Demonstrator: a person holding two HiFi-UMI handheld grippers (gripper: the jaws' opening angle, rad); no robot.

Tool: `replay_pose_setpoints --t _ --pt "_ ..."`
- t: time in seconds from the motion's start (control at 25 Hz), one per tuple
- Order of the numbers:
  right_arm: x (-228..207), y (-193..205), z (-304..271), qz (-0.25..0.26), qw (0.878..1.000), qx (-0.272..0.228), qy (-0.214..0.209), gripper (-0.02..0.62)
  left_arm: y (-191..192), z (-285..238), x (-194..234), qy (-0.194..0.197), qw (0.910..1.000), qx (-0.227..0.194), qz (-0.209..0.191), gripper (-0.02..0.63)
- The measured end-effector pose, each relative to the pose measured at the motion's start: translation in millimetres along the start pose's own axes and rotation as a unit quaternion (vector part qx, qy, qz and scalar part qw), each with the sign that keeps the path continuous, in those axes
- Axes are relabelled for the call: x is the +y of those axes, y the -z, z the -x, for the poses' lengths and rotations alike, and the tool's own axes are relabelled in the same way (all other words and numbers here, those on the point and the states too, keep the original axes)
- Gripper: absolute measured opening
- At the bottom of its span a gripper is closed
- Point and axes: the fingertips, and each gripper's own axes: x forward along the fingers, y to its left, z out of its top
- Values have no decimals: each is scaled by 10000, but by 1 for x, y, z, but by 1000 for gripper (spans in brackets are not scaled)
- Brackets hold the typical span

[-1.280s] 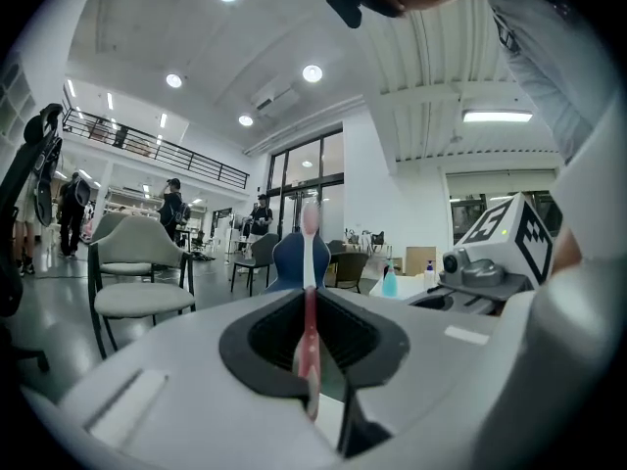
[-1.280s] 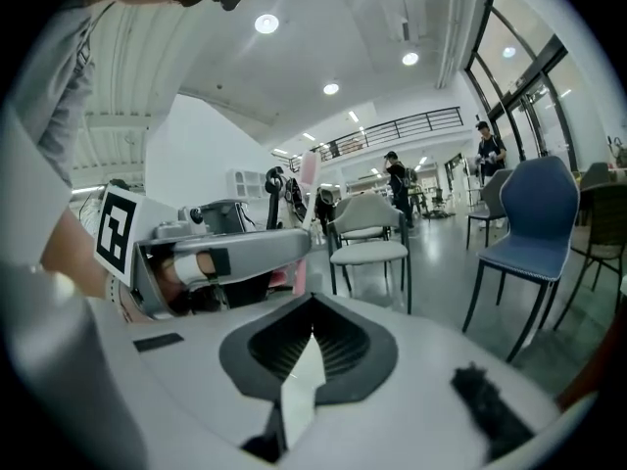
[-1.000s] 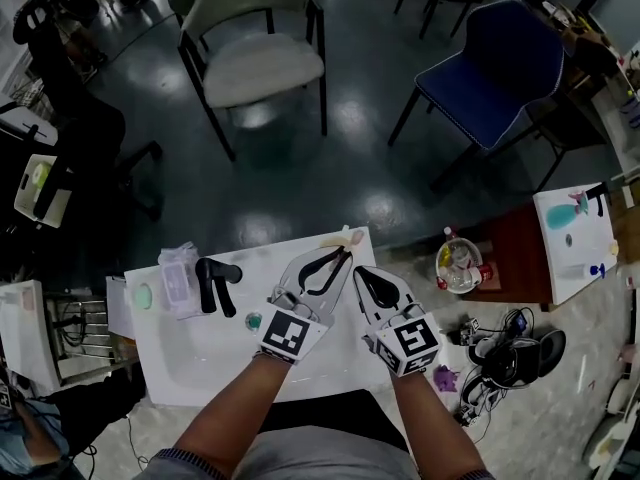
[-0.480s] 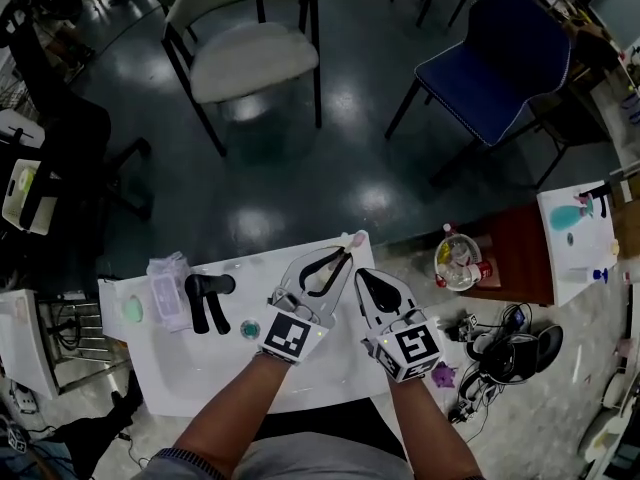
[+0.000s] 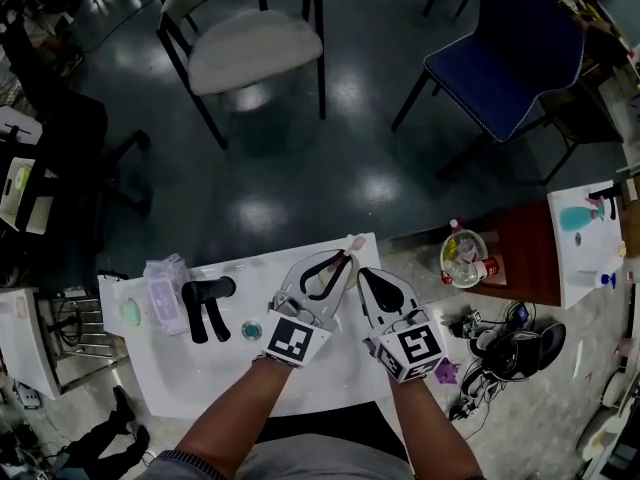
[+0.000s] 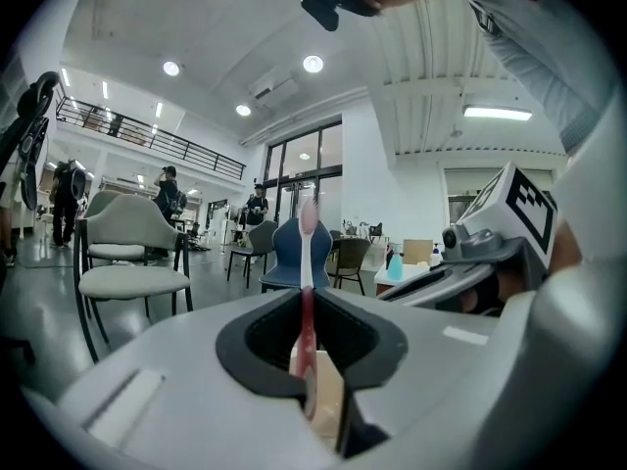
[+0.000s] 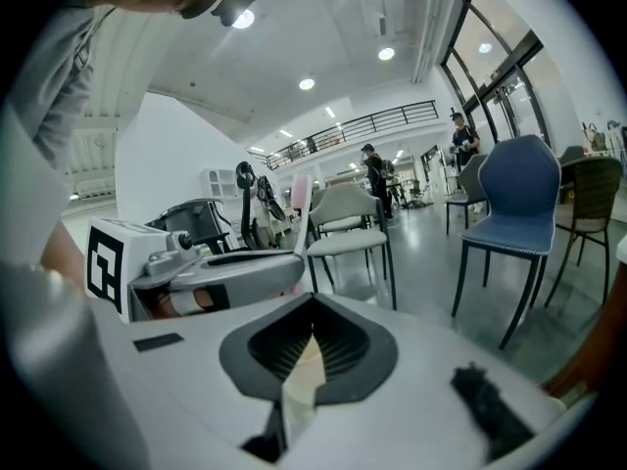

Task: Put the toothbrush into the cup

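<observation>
My left gripper (image 5: 344, 256) holds a toothbrush (image 5: 352, 241) with a pink head over the far edge of the white basin top (image 5: 320, 383). In the left gripper view the toothbrush (image 6: 308, 253) stands upright between the jaws, which are closing on its handle. My right gripper (image 5: 363, 274) hangs just to its right, shut with nothing in it. The right gripper view shows its own jaws (image 7: 313, 300) pressed together and the left gripper (image 7: 230, 270) beside it. A small teal round cup-like thing (image 5: 250, 328) sits left of my left hand.
On the left of the white top lie a black handled device (image 5: 204, 306), a clear plastic box (image 5: 163, 281) and a green soap (image 5: 130, 312). Beyond the top stand a white chair (image 5: 245, 53) and a blue chair (image 5: 510, 58). Cables and a bowl (image 5: 462, 258) lie on the floor at right.
Both grippers have sunk a little toward the white top, side by side. The toothbrush stays in the left gripper. The head camera has shifted slightly.
</observation>
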Motion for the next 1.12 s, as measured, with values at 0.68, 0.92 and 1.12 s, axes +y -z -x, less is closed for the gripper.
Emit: replay_pose_setpoints --t 0.68,0.92,1.12 --pt "-6 18 -9 -112 9998 121 61 14 40 0 5 -57 9986 486 -208 31" --pt "-5 20 -11 -144 9998 128 50 14 42 -4 3 31 9984 539 -193 69" --pt "-4 17 -10 -128 9999 85 14 14 40 -1 5 -11 9984 555 -118 72"
